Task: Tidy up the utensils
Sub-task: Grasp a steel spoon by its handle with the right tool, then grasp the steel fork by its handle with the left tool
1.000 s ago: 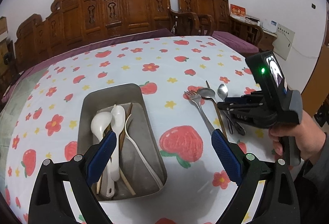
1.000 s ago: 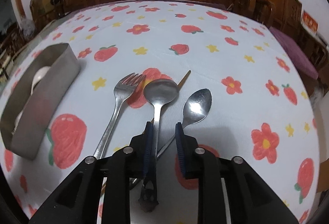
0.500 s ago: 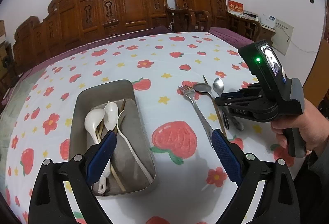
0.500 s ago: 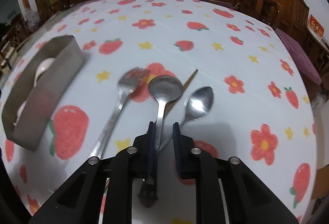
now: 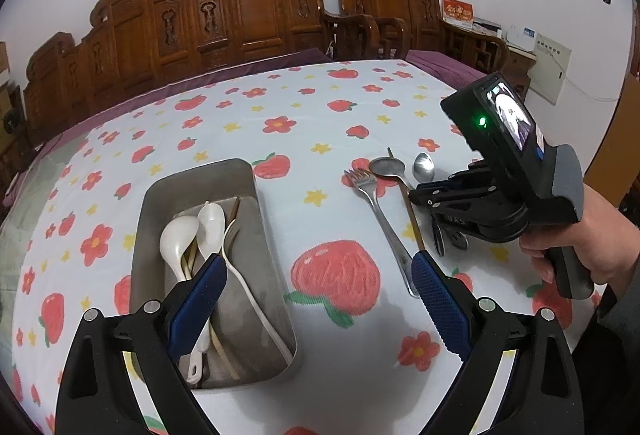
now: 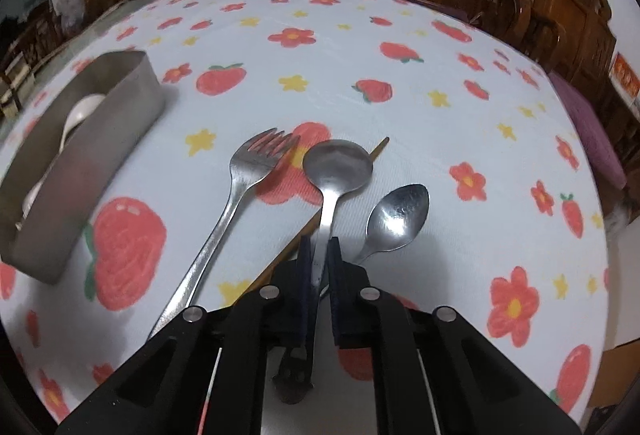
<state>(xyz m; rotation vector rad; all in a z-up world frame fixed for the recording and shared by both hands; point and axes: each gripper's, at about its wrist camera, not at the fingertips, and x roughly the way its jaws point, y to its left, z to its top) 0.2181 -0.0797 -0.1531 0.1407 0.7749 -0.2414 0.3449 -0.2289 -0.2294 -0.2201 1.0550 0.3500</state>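
A round-bowled metal spoon (image 6: 337, 166) lies on the strawberry tablecloth between a metal fork (image 6: 240, 179) and a smaller oval spoon (image 6: 396, 213), with a brown chopstick (image 6: 378, 149) under it. My right gripper (image 6: 319, 249) is shut on the round spoon's handle, low over the cloth; it also shows in the left wrist view (image 5: 416, 193). My left gripper (image 5: 316, 285) is open and empty above the cloth, between the metal tray (image 5: 200, 177) and the fork (image 5: 374, 203). The tray holds white spoons (image 5: 176, 235), a white fork and chopsticks.
The tray (image 6: 132, 91) sits left of the loose utensils. Carved wooden chairs (image 5: 256, 15) line the table's far edge. A hand (image 5: 580, 235) holds the right gripper at the table's right side.
My right gripper's fingers have closed from a narrow gap onto the round spoon's handle. The left gripper has risen and pulled back a little, staying open.
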